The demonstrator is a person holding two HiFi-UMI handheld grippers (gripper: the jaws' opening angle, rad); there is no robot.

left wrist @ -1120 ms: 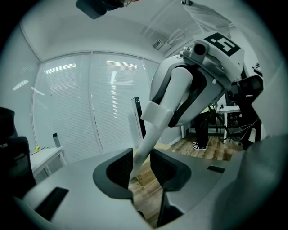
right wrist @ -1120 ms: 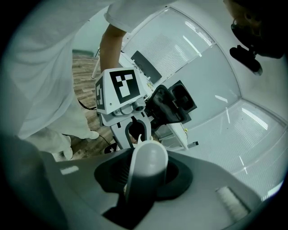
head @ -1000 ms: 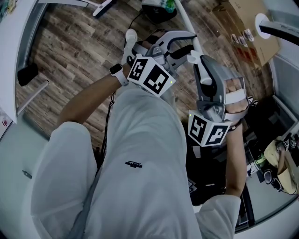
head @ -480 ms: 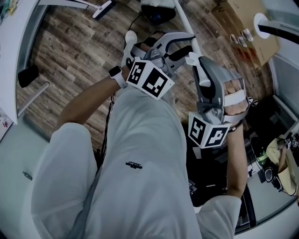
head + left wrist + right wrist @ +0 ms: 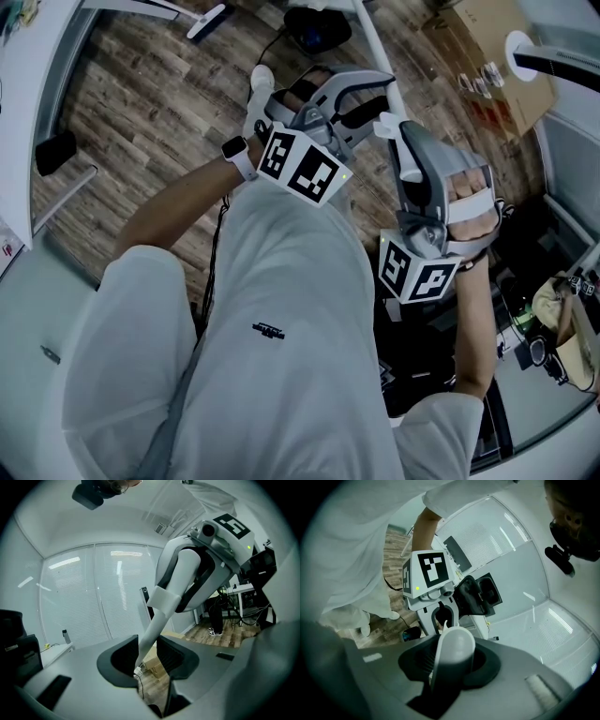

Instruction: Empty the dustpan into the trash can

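Head view, reading from the left: the left tongs (image 5: 149, 656) reach rightward at upper centre and are clamped on the shaft of the white dustpan handle (image 5: 376, 47). Just right and lower, the right tongs (image 5: 450, 661) grip its rounded top end. The handle's long axis runs from both tongs to the top edge, over the wooden floor (image 5: 141, 84). A dark object (image 5: 314, 26) lies there, left of the shaft. Whether it is pan or trash can I cannot tell. The left tongs sit nearer it.
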